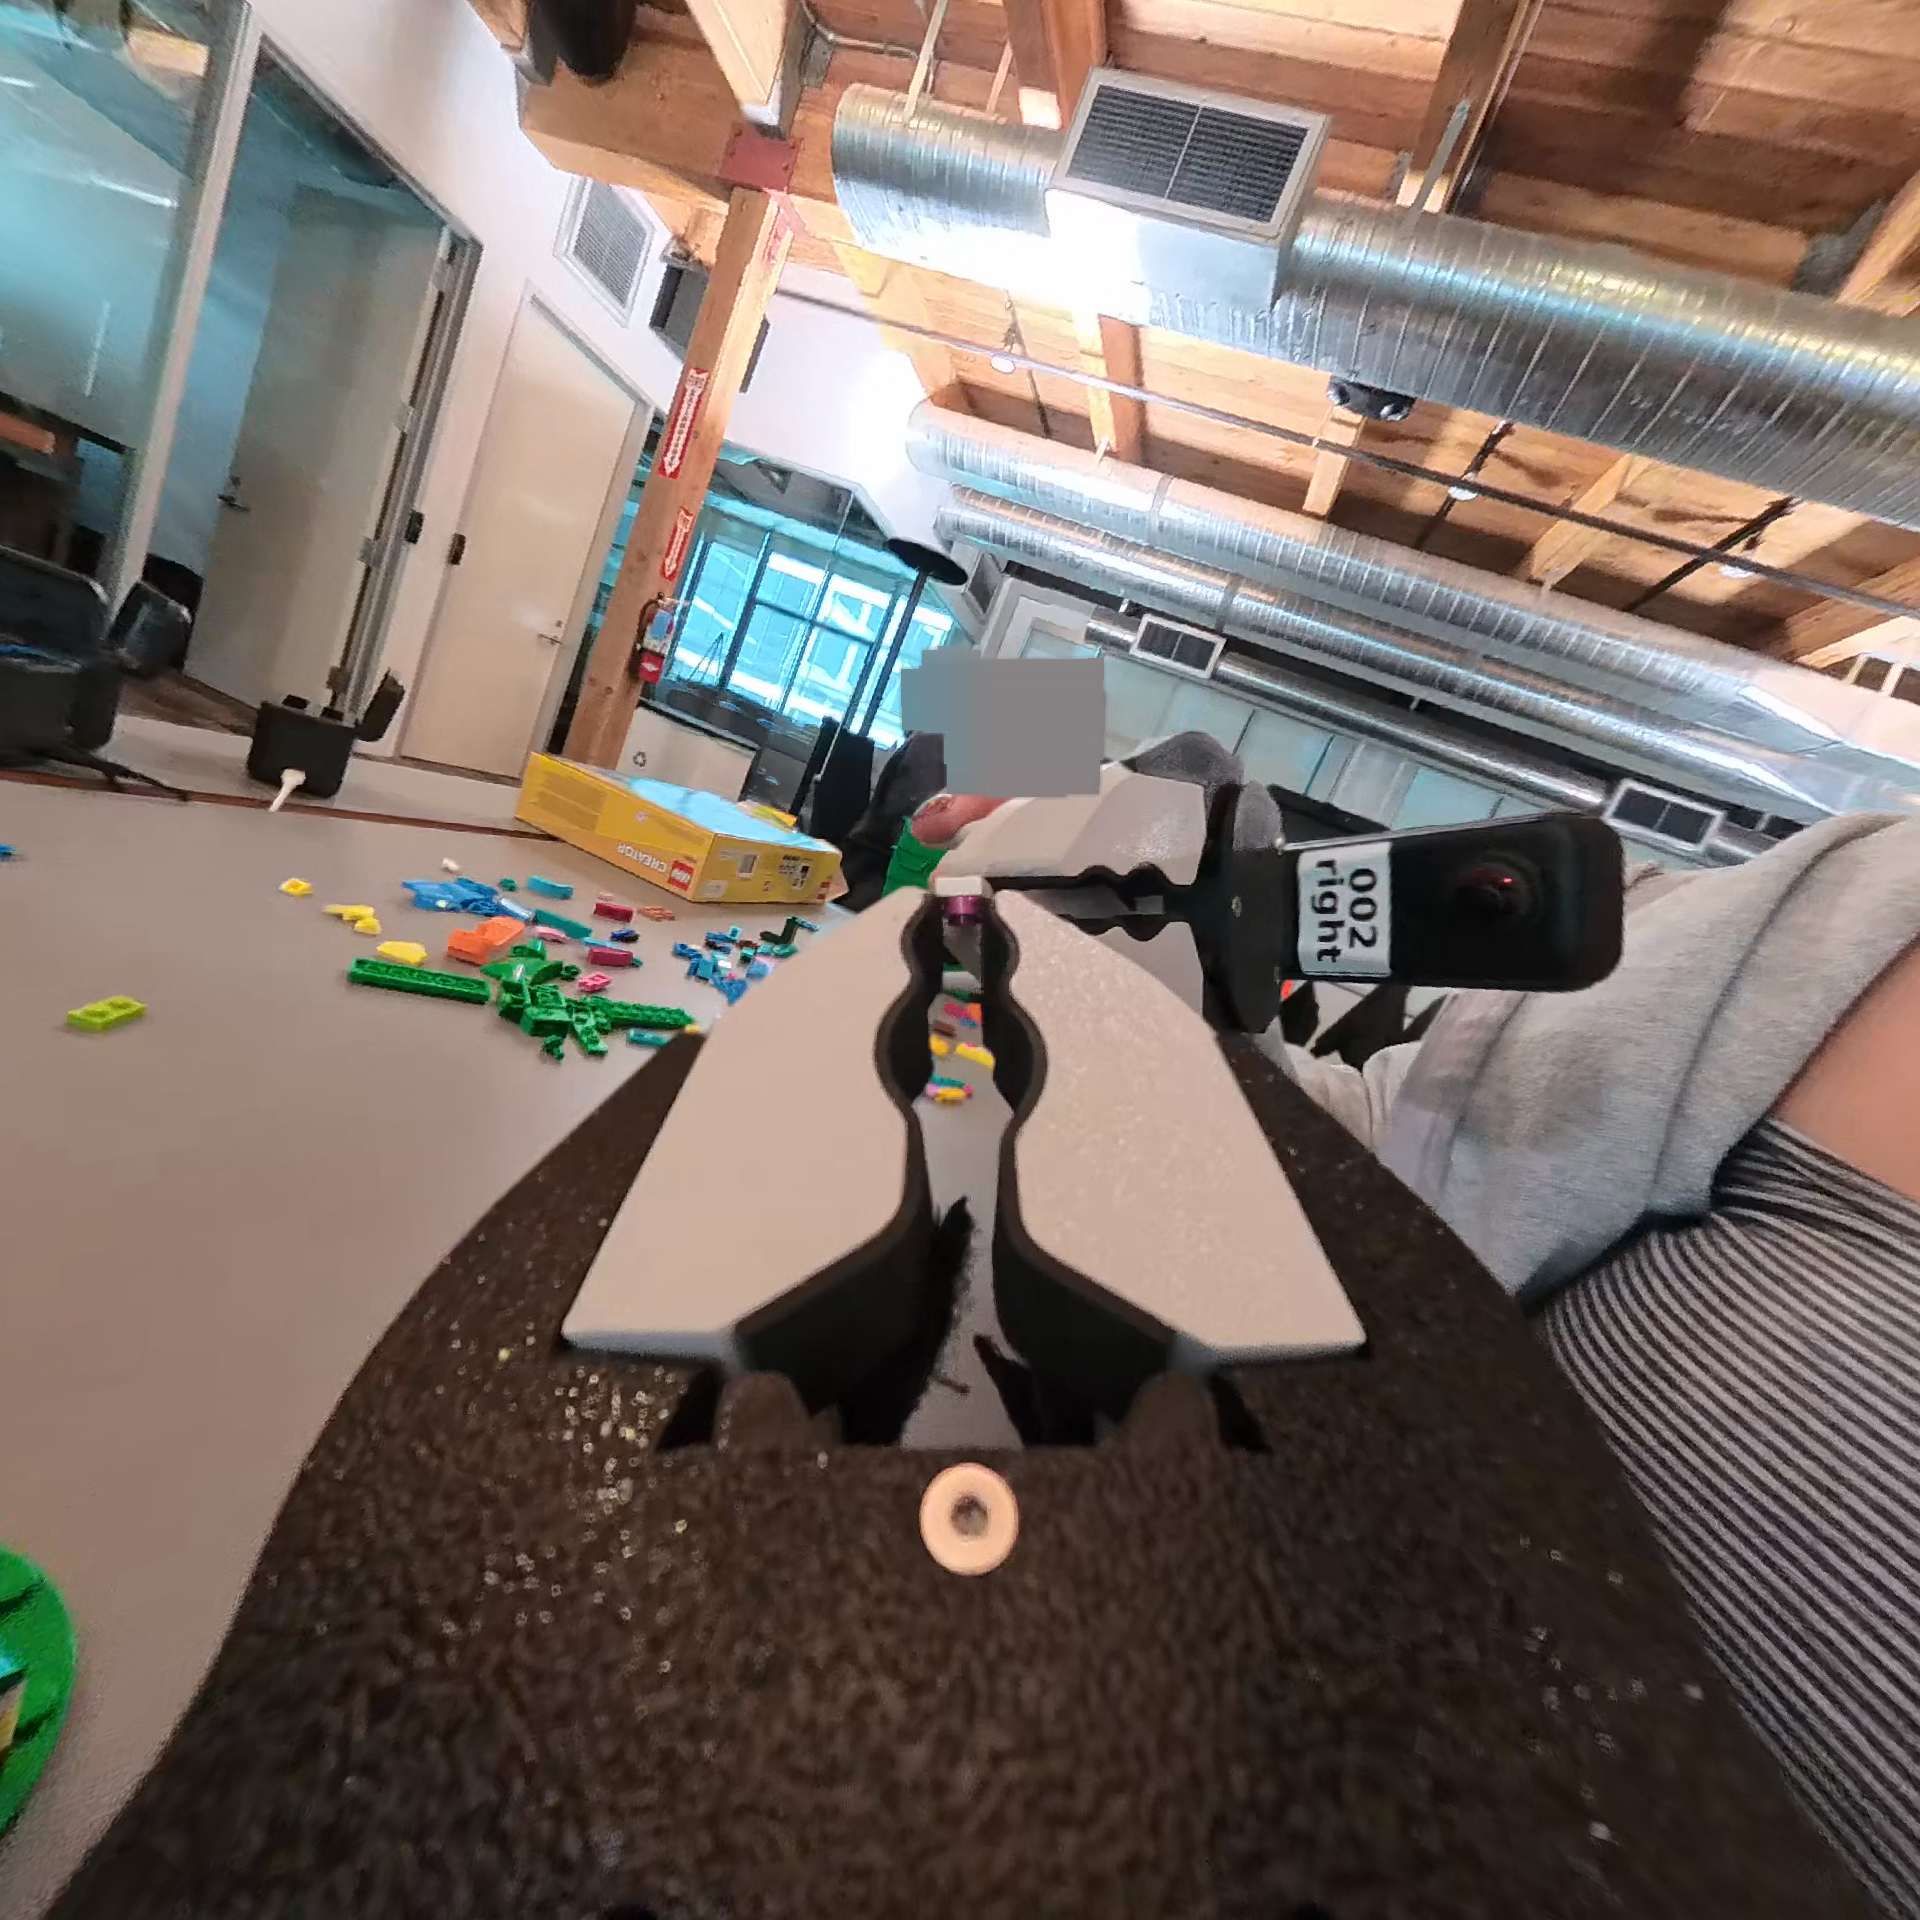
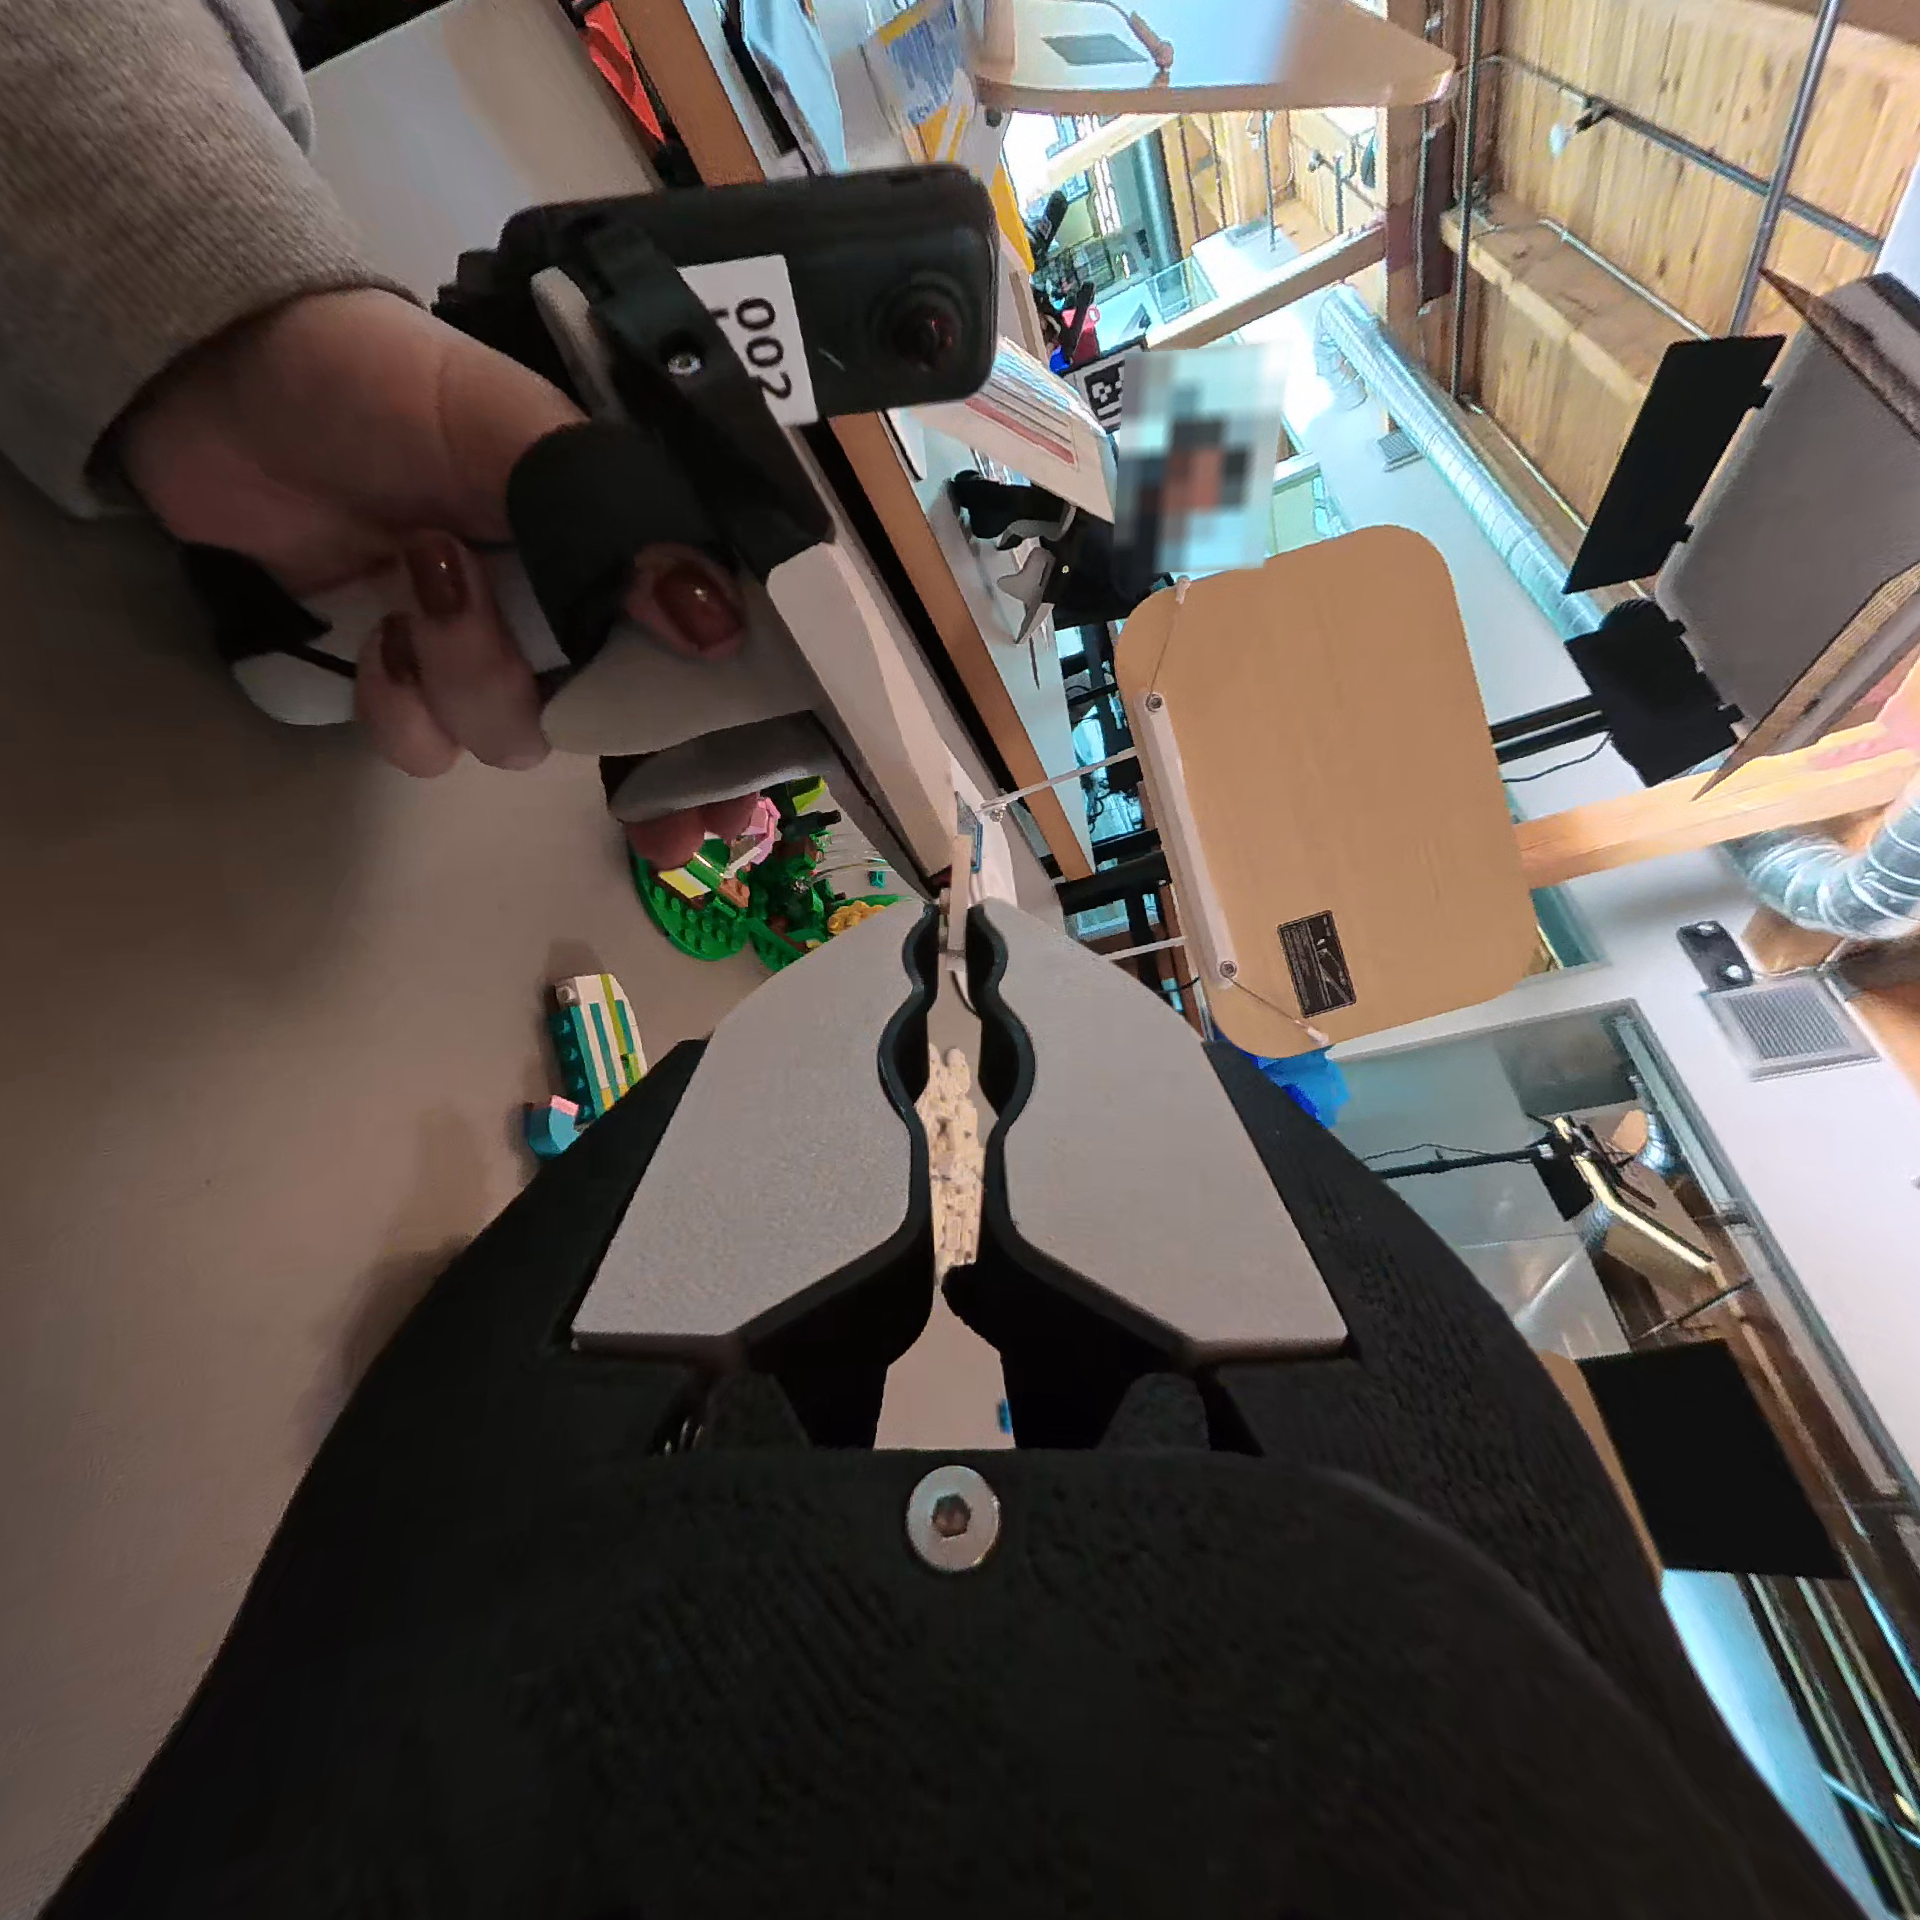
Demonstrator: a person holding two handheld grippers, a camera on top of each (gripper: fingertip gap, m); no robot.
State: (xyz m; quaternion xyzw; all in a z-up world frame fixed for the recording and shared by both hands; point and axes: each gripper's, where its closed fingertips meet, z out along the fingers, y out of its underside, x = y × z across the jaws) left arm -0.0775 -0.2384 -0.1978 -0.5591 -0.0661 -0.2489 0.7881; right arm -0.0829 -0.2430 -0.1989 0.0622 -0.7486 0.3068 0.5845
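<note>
Pinching a small purple piece [image 1: 966,914] at its tips, your left gripper [image 1: 961,909] sat mid-frame, while your right gripper [image 2: 954,930] clamped a thin white plate [image 2: 952,940]. Both pieces met centre frame above the grey table [image 1: 208,1143]; loose bricks [image 1: 540,987] lay centre left, a yellow box [image 1: 675,831] behind them.

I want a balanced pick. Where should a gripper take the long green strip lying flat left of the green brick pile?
Probably at mid-length of the long green strip, coming from above with fingers on its two long edges. It lies flat on the table, narrow across, both long sides clear; its right end nears the green pile.
</note>
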